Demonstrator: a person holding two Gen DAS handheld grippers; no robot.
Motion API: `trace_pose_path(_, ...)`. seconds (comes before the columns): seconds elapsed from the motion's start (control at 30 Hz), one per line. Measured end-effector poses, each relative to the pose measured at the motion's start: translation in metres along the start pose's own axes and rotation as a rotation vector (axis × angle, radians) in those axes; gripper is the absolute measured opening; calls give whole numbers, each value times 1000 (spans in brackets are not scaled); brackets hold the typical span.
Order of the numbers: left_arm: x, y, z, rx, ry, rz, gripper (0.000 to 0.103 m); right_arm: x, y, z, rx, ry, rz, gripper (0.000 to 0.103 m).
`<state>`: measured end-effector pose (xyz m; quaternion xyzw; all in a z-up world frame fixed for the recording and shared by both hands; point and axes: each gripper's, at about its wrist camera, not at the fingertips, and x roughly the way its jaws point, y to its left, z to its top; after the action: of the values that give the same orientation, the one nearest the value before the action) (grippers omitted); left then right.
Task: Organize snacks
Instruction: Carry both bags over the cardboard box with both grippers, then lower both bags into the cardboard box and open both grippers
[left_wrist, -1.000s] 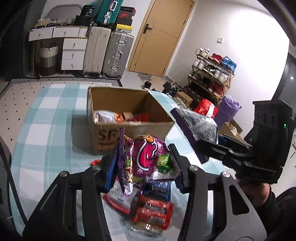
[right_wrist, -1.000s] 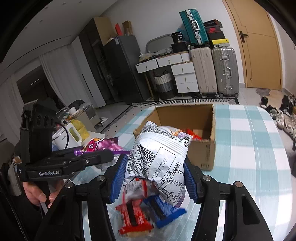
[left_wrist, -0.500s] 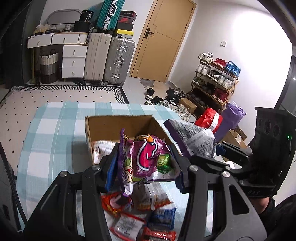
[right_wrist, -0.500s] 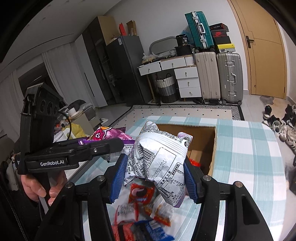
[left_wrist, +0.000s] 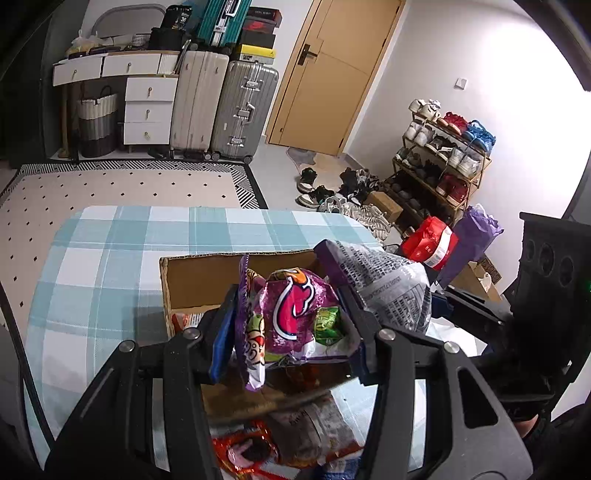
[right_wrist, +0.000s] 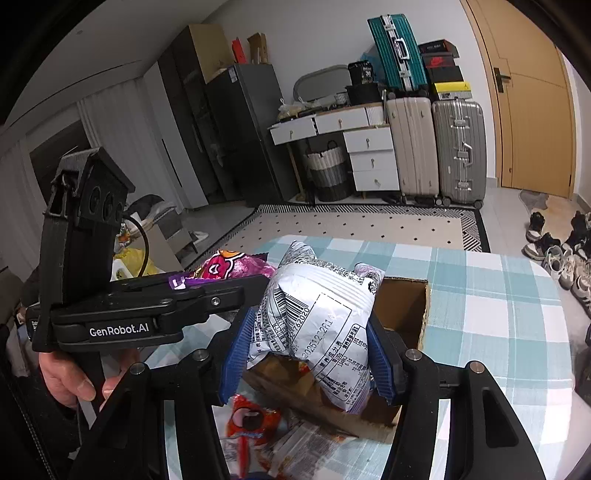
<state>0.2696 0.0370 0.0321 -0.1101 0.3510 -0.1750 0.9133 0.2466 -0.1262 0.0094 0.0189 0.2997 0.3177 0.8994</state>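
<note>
Over the cardboard box (left_wrist: 192, 280), left gripper (left_wrist: 291, 332) fingers pinch a purple snack bag (left_wrist: 288, 317); right gripper (right_wrist: 306, 354) fingers pinch a white snack bag (right_wrist: 317, 314).

The left gripper (left_wrist: 290, 328) pointed forward and downward, its blue pads (left_wrist: 221, 343) pressed on a purple bag (left_wrist: 291, 317). The right gripper (right_wrist: 308, 343) sat just beside it at much the same tilt (the two nearly parallel), clamped on a white bag (right_wrist: 317, 314). A bare hand (right_wrist: 74, 376) gripped the left gripper's handle from below, fingers curled round it.
</note>
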Motion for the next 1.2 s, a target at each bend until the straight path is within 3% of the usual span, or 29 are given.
trace_pose_path(0.5, 79, 35, -2, -22, 59, 5, 48, 52, -35, -8, 37, 59, -24, 59)
trace_pose_path(0.63, 88, 47, -1, -53, 63, 15, 55, 63, -41, -9, 48, 52, -24, 63)
trace_pose_path(0.77, 85, 48, -1, -27, 61, 53, 59, 63, -44, -8, 50, 36, -39, 83)
trace_pose_path(1.2, 31, 33, -12, -8, 15, 84, 61, 15, -34, -7, 46, -39, -49, 84)
